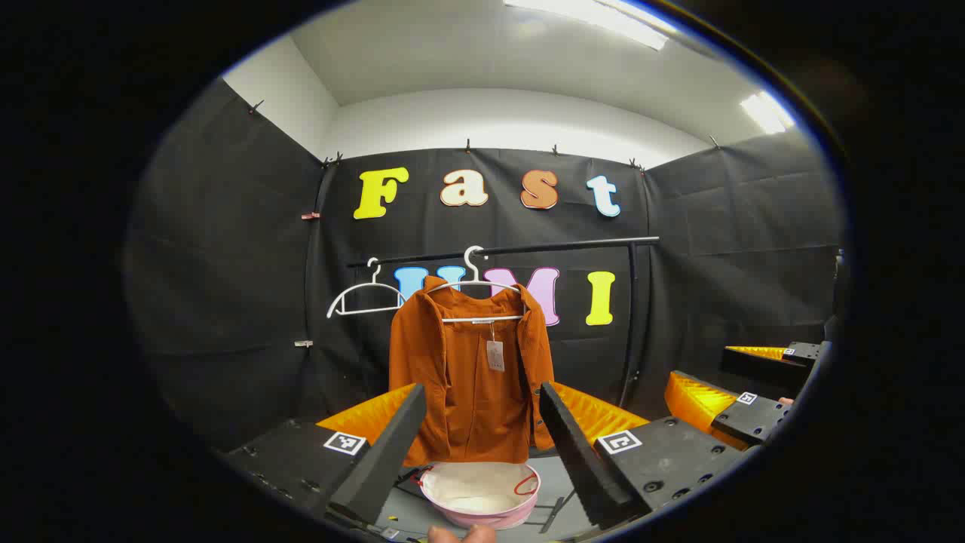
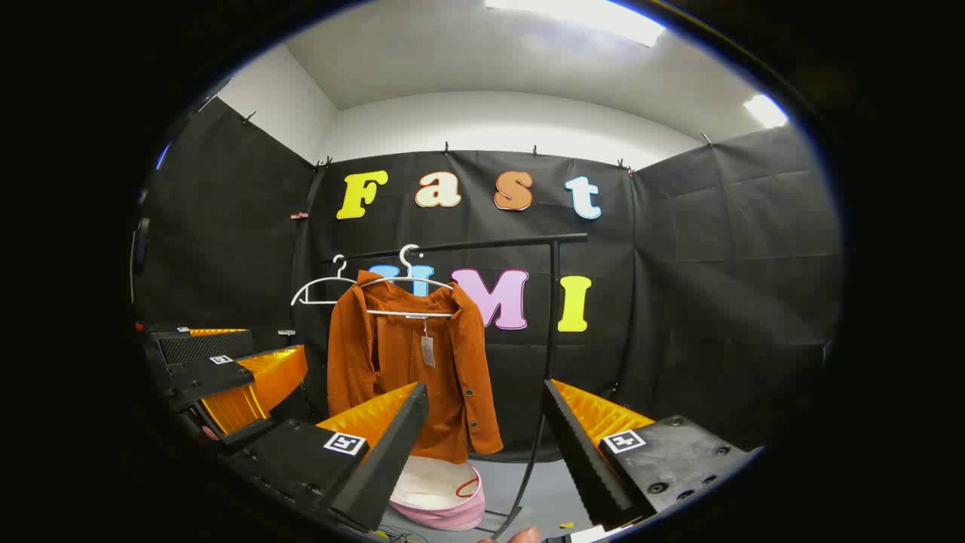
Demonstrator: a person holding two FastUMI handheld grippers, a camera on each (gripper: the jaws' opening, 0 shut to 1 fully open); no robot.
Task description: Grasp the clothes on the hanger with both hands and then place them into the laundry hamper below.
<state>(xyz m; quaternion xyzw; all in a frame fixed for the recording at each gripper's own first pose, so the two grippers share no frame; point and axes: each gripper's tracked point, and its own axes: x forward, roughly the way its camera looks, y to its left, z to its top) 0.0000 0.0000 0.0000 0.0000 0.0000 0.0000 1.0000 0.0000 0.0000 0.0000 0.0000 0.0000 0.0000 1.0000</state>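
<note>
Both claws, left [image 1: 482, 445] and right [image 2: 482, 445], are wide apart, holding nothing. The jacket [image 1: 471, 369] could snag its hanger [image 1: 475, 283] and miss the hamper [image 1: 480, 494] at 6 o'clock.

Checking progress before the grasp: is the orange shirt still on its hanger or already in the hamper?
On the hanger: the orange shirt hangs from the white hanger, above the hamper.

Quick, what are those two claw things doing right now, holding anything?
Left tool: open, holding nothing, short of the orange shirt.
Right tool: open, holding nothing, also short of the shirt.
</note>
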